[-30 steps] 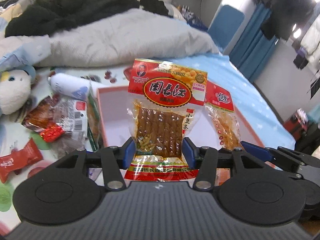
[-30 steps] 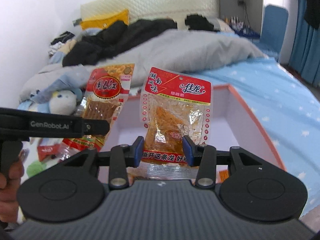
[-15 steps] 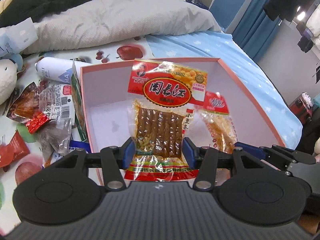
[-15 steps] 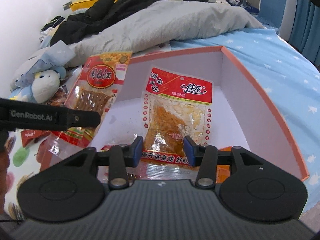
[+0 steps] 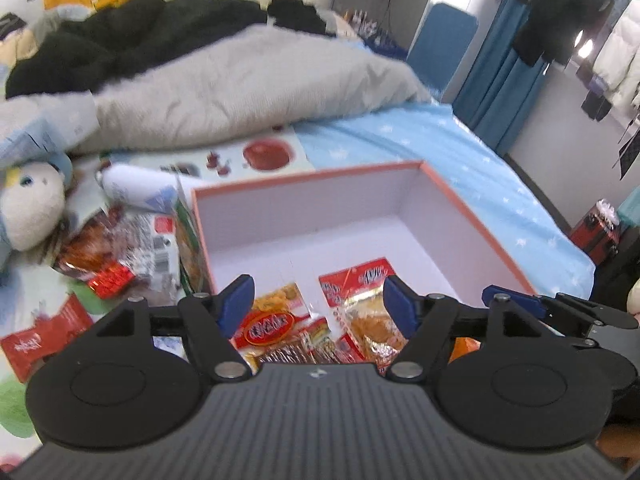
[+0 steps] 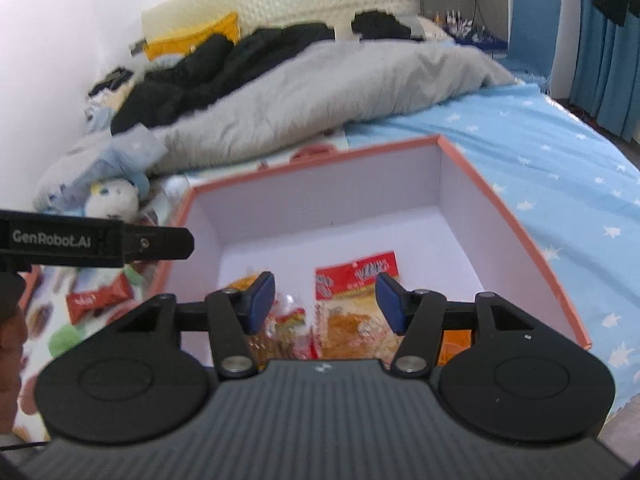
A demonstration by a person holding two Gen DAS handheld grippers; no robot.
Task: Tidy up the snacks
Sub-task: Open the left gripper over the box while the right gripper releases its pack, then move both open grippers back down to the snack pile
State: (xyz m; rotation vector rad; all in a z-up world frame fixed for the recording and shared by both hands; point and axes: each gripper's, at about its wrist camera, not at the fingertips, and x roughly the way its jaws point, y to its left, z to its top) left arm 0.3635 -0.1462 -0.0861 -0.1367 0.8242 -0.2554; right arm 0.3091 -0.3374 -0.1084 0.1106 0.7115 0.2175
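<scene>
Lying in pink box (image 5: 472, 216): two snack packets (image 5: 276, 320).

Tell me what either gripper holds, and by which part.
Nothing. Both the left gripper and right gripper have just opened; both snack packets lie in the box.
</scene>
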